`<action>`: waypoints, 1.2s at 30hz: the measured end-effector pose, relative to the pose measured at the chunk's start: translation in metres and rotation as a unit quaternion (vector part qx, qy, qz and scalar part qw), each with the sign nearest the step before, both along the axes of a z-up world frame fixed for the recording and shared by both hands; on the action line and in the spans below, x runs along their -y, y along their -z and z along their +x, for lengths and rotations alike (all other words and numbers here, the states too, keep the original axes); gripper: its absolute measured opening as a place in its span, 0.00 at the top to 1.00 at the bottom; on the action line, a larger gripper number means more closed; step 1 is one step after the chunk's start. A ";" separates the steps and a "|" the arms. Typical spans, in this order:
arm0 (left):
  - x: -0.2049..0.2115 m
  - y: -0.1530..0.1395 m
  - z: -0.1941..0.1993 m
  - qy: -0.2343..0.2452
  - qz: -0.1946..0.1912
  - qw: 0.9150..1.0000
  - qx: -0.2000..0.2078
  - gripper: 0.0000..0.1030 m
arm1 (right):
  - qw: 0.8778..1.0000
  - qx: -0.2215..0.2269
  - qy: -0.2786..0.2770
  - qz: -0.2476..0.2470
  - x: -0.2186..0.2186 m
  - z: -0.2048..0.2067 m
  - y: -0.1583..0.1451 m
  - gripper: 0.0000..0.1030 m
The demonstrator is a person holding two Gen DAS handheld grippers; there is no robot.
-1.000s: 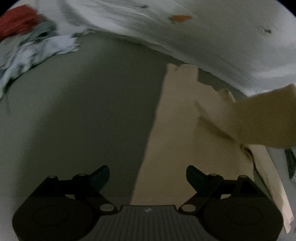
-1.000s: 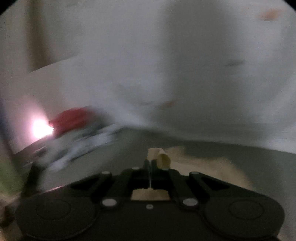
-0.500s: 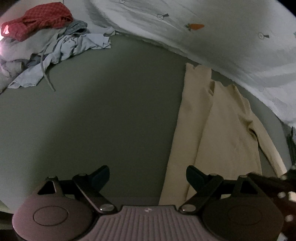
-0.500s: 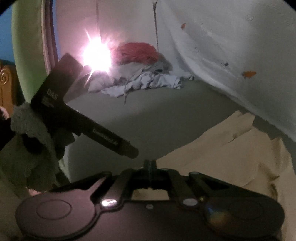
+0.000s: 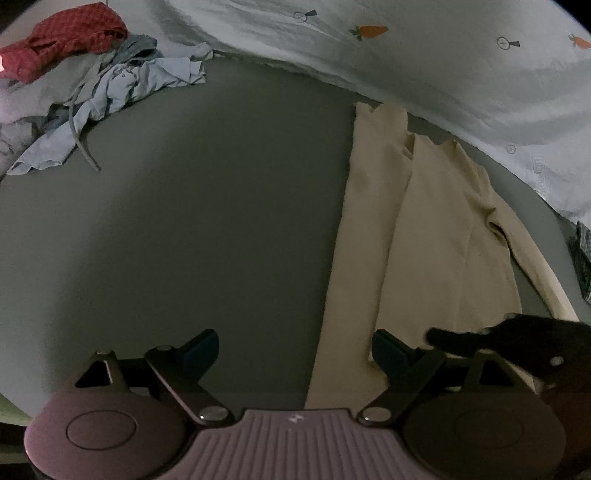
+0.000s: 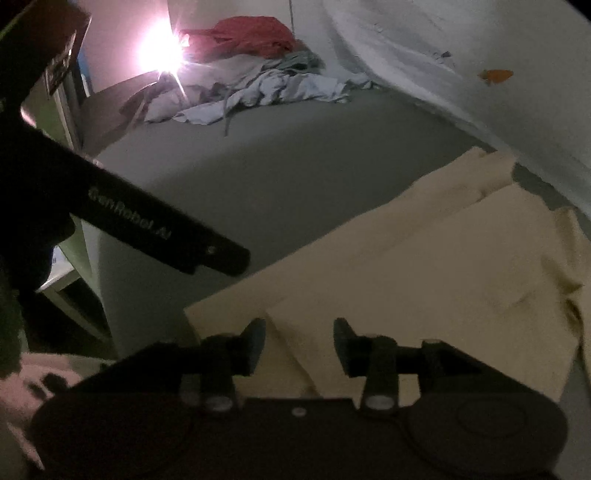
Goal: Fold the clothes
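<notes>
A cream long-sleeved garment (image 5: 424, 229) lies flat on the grey bed surface (image 5: 203, 221), one side folded over its middle. It also shows in the right wrist view (image 6: 424, 269). My left gripper (image 5: 295, 350) is open and empty, over the garment's near left edge. My right gripper (image 6: 299, 345) is open and empty, just above the near hem. The right gripper's dark tip (image 5: 509, 339) shows at the lower right of the left wrist view. The left gripper's dark body (image 6: 147, 225) crosses the left of the right wrist view.
A pile of clothes, red (image 5: 62, 33) and pale blue (image 5: 122, 88), lies at the far left of the bed. A white carrot-print sheet (image 5: 424, 55) hangs along the far side. A bright lamp (image 6: 162, 55) glares beyond the pile. The bed's near edge drops off at the left.
My right gripper carried a part of the cream garment over, lowered to the near hem and opened, letting the cloth go. The left gripper stayed open.
</notes>
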State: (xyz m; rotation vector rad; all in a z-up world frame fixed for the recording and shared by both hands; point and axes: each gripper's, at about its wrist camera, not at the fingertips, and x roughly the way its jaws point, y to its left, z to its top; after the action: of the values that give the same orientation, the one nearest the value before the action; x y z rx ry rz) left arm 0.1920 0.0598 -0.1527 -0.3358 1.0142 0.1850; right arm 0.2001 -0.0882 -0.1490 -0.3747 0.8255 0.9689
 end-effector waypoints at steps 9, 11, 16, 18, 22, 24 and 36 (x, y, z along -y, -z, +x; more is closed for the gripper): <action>-0.006 -0.005 -0.003 -0.007 0.002 1.000 -0.002 0.12 | 0.997 0.069 -0.014 -0.016 0.000 -0.002 -0.005 0.97; -0.008 -0.005 -0.002 -0.012 0.000 1.000 -0.001 0.12 | 0.997 0.081 -0.017 -0.001 0.009 -0.006 -0.021 0.97; -0.009 -0.006 0.000 -0.022 -0.006 1.000 0.005 0.12 | 0.993 0.083 -0.080 0.027 0.020 -0.026 -0.045 0.97; -0.009 -0.003 0.002 -0.026 -0.014 1.000 0.002 0.12 | 0.992 0.077 -0.095 0.003 0.011 -0.030 -0.029 0.96; 0.000 0.001 0.008 -0.011 -0.015 1.000 -0.007 0.12 | 0.997 0.003 -0.068 -0.038 0.002 -0.015 0.011 0.90; 0.008 0.001 0.010 0.006 -0.007 1.000 -0.011 0.12 | 0.999 -0.011 -0.043 -0.015 0.014 -0.008 0.004 0.76; 0.084 0.003 0.047 0.146 0.029 0.989 -0.026 0.05 | 0.936 -0.006 0.347 0.066 0.192 0.044 -0.005 0.46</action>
State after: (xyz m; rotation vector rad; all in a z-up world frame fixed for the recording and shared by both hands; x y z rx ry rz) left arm 0.2390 -0.0238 -0.1556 -0.1273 1.0944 -0.0424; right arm 0.2445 -0.2803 -0.1441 0.0507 0.8145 0.3594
